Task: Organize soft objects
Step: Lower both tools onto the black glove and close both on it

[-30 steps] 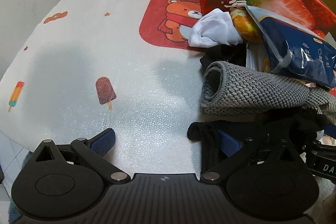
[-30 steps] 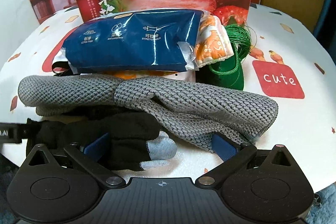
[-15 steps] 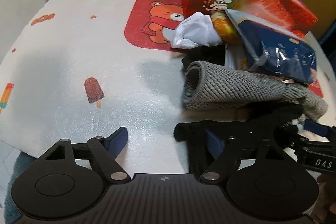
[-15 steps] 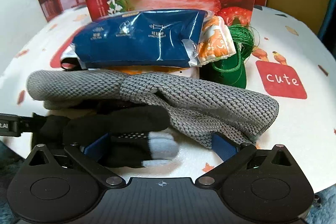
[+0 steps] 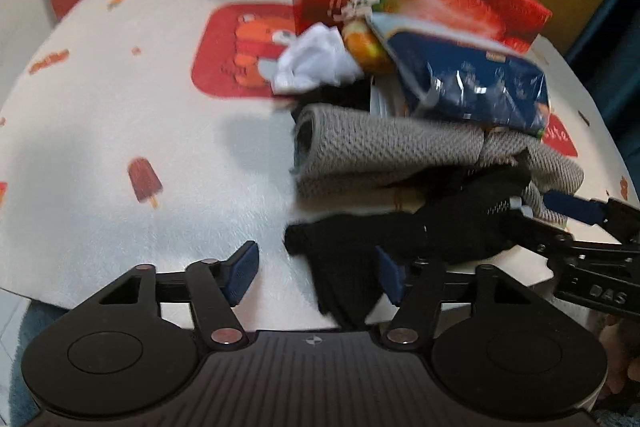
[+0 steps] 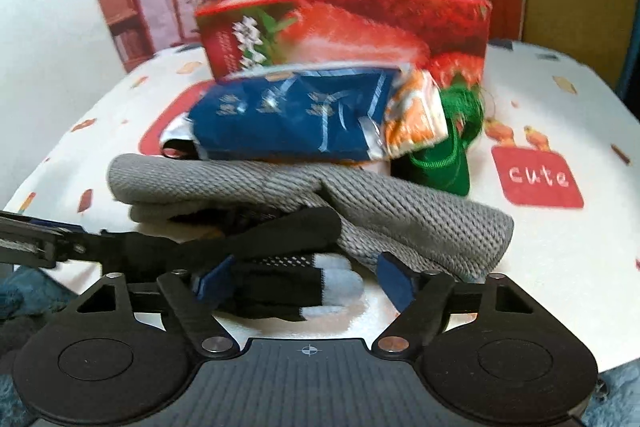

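Note:
A black glove with grey fingertips point(image 6: 280, 287) lies at the table's near edge, in front of a grey knitted cloth point(image 6: 400, 211). My right gripper point(image 6: 303, 279) straddles its finger end. The jaws are closing and a gap still shows at the right pad. In the left wrist view the glove's cuff point(image 5: 340, 267) hangs between the fingers of my left gripper point(image 5: 316, 271). Those jaws are closing too, with the left pad clear of the fabric. The grey cloth point(image 5: 380, 147) sits just beyond.
A red strawberry box point(image 6: 360, 23) stands behind the pile. A blue packet point(image 6: 288, 119), an orange packet point(image 6: 416, 119) and a green item point(image 6: 444, 163) lean in front of it. A white cloth point(image 5: 316, 63) lies left of them. The patterned tablecloth point(image 5: 120, 107) stretches left.
Both grippers' jaws have narrowed around the black glove. Both views have pulled back and risen a little, and the picture is now blurred.

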The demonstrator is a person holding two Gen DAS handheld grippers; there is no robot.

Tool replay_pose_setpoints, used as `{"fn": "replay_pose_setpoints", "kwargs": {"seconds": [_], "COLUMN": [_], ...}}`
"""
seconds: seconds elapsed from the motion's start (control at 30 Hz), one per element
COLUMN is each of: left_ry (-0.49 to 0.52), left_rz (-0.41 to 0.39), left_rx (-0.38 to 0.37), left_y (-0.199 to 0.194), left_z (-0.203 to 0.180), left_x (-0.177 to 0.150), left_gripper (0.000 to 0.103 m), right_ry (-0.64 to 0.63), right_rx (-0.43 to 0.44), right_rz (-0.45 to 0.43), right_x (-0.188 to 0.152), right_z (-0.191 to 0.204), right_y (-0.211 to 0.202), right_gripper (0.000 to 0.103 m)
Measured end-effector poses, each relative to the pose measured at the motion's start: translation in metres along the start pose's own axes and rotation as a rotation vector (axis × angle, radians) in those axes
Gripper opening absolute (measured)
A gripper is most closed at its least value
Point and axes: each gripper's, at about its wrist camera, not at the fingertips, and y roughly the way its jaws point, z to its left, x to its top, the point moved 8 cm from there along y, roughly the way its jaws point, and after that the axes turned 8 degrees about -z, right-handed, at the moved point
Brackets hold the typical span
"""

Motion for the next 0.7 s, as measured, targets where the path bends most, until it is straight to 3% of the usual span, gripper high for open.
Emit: {"fn": "replay_pose_setpoints", "kwargs": {"seconds": [0.2, 0.33, 0.63, 0.67, 0.7], "left_ry": [0.008, 0.002, 0.047, 0.046, 0.04], "left_rz": [-0.001, -0.014, -0.038, -0.038, -0.037], "left_rx": [-0.022, -0.01, 0.017, 0.007, -0.017], "left_y": [0.007, 0.014, 0.016, 0.016, 0.015], "left_z": [0.002, 0.008, 0.003, 0.002, 0.0], "left_x": [0.0, 0.001, 0.004, 0.004, 0.004], "left_gripper": [0.038, 0.038, 0.038, 0.031, 0.024], "right_ry": [0.002, 0.056, 0.054, 0.048, 0.044], "right_rx": [0.037, 0.065, 0.06, 0.062, 0.075], "right_rz": [0.058, 0.086, 0.056, 0.056, 0.055], "right_x": [-0.007, -0.011, -0.01, -0.01, -0.01], "right_z": [0.004, 0.003, 0.004, 0.005, 0.007], "right_y": [0.009, 0.021, 0.037, 0.037, 0.036], "right_gripper": [0.074, 0.073, 0.075, 0.072, 0.062]}}
